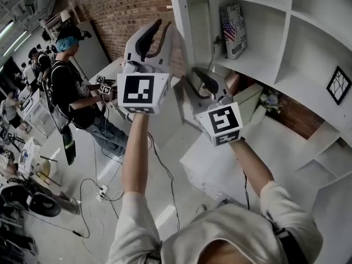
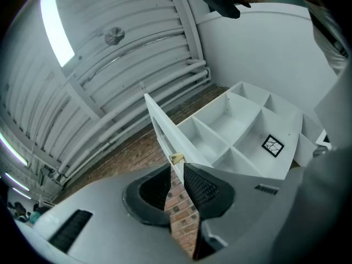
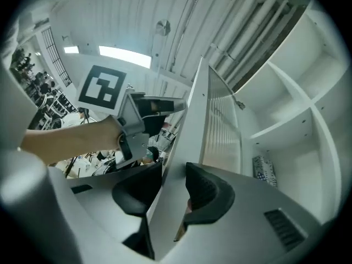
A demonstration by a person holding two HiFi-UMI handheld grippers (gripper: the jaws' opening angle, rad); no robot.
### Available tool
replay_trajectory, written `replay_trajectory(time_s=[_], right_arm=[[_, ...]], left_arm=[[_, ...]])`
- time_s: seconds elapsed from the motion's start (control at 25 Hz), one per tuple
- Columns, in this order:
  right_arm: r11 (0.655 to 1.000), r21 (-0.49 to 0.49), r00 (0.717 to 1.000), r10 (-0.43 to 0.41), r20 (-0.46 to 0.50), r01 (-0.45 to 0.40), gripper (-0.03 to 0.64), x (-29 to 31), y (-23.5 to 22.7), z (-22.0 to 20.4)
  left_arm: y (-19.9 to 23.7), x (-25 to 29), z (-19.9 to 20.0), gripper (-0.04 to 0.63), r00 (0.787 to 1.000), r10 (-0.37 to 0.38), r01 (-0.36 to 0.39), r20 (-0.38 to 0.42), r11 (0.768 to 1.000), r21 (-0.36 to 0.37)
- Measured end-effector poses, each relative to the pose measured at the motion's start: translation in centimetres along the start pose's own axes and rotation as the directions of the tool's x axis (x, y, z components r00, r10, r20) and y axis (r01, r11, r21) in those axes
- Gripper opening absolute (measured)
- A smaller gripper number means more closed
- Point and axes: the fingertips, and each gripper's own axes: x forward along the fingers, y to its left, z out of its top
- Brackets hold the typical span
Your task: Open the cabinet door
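Note:
The white cabinet [image 1: 264, 65] has its door [image 1: 192, 21] swung out and seen edge-on, with a small wooden knob [image 1: 170, 7] on it. My right gripper [image 1: 198, 78] is at the door's lower corner. In the right gripper view the door [image 3: 198, 125] runs between the jaws of the right gripper [image 3: 173, 172] and both pads lie against its faces. My left gripper [image 1: 157, 29] is raised just left of the knob. In its own view the left gripper [image 2: 176, 169] has its jaws slightly apart with only brick wall between them, and the brass-coloured knob [image 2: 177, 158] sits just past the tips.
Open shelves hold a flag-printed box [image 1: 234, 29] and a framed picture [image 1: 338, 85]. A brick wall [image 1: 126, 10] stands behind the door. A person in a blue cap [image 1: 69, 81] stands at the left beside tables. Cables [image 1: 99, 191] trail over the floor.

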Motion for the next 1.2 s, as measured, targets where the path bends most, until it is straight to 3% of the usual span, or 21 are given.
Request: replay_trajectory(time_s=[0.32, 0.48, 0.52, 0.64, 0.92, 1.2], right_arm=[[0.999, -0.016, 0.999, 0.037, -0.004, -0.037, 0.124, 7.6, 3.5, -2.3], [0.999, 0.013, 0.998, 0.049, 0.041, -0.05, 0.081, 8.4, 4.4, -1.8], [0.999, 0.01, 0.998, 0.041, 0.045, -0.041, 0.101, 8.4, 4.5, -1.7], [0.999, 0.014, 0.998, 0.039, 0.047, -0.04, 0.107, 8.0, 4.8, -1.7], [0.996, 0.022, 0.994, 0.086, 0.06, -0.087, 0.104, 7.4, 5.5, -2.2], [0.992, 0.046, 0.993, 0.119, 0.007, -0.119, 0.044, 4.0, 5.7, -6.1]], left_arm=[[6.3, -7.6, -5.4, 0.094, 0.979, 0.136, -0.14, -0.152, 0.99, -0.011], [7.5, -11.1, -7.9, 0.094, 0.96, 0.173, -0.182, -0.221, 0.983, -0.022], [7.6, -11.9, -8.6, 0.093, 0.955, 0.179, -0.193, -0.237, 0.981, -0.037], [7.3, -13.8, -11.0, 0.092, 0.941, 0.188, -0.221, -0.28, 0.971, -0.09], [5.9, -16.2, -14.6, 0.092, 0.916, 0.194, -0.252, -0.35, 0.96, -0.125], [2.5, -18.2, -18.6, 0.077, 0.883, 0.181, -0.274, -0.433, 0.948, -0.163]])
